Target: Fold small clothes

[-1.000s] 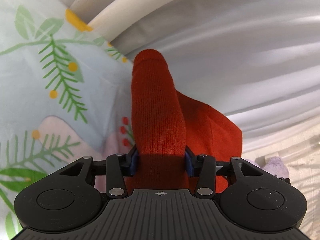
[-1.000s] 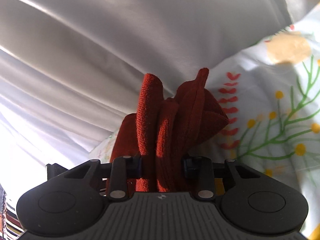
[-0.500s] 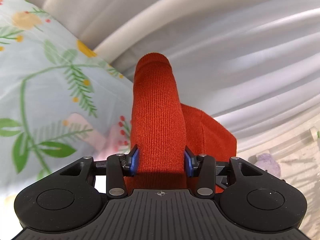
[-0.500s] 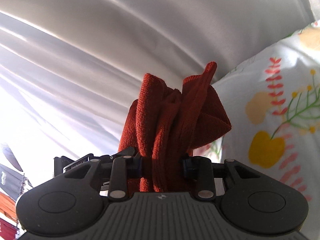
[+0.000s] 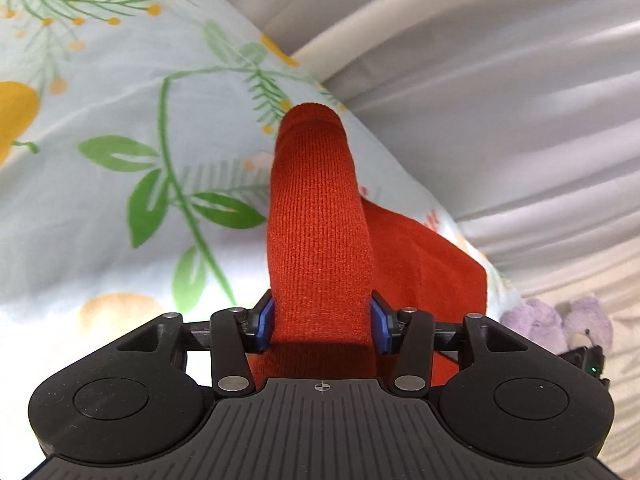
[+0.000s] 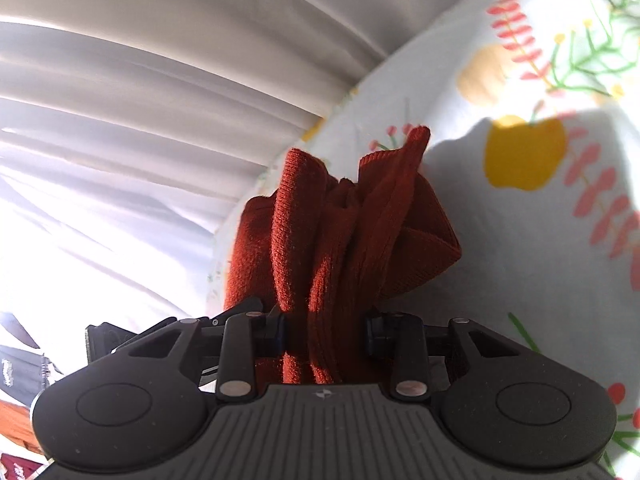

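Bedroom, floral bedsheet, white curtain, plush toy

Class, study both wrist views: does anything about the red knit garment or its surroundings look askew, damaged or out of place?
No damage shows. The red knit garment is bunched into uneven ridges in the right tool, one corner sticking up, while the left tool holds a smooth band. A purple plush toy lies beside the floral sheet.

Open floral sheet leftward; curtain folds close beyond.

Floral bedsheet, white pleated curtain, lilac plush toy at its foot
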Motion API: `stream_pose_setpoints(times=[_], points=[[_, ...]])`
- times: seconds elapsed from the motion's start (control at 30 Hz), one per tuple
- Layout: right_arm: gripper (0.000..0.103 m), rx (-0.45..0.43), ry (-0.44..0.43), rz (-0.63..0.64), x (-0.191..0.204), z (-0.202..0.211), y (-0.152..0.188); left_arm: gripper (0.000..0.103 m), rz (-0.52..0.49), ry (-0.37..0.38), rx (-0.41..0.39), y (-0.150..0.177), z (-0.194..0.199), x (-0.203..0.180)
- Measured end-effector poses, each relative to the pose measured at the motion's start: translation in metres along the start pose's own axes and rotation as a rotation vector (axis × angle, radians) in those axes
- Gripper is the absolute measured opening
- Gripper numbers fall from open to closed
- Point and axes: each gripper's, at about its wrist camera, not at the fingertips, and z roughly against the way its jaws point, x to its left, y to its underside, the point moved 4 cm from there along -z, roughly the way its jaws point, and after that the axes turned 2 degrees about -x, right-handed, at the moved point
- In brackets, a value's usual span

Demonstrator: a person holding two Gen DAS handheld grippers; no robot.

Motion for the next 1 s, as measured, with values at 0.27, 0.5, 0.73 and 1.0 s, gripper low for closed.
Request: stream_pose_setpoints(times=[0.27, 0.5, 0.73, 1.0], points=[[0.046, -0.276, 0.329, 0.176, 0.016, 0.034, -0.013, 0.059, -0.061, -0.248, -0.195, -0.02, 0.008, -0.009], [0.017, -0.204, 0.521, 0.449, 0.055, -0.069, -0.005, 0.066, -0.218, -0.454, -0.274, -0.035, -0.056, -0.039], [0.013, -0.305, 0.617, 0.55, 0.032, -0.103, -0.031, 0.094, -0.275, -0.525, -0.269, -0.041, -0.095, -0.037], [0.023, -0.362, 0.66, 0.569, 0.026, -0.107, -0.032, 0.1, -0.282, -0.517, -0.273, -0.041, -0.1, -0.039]])
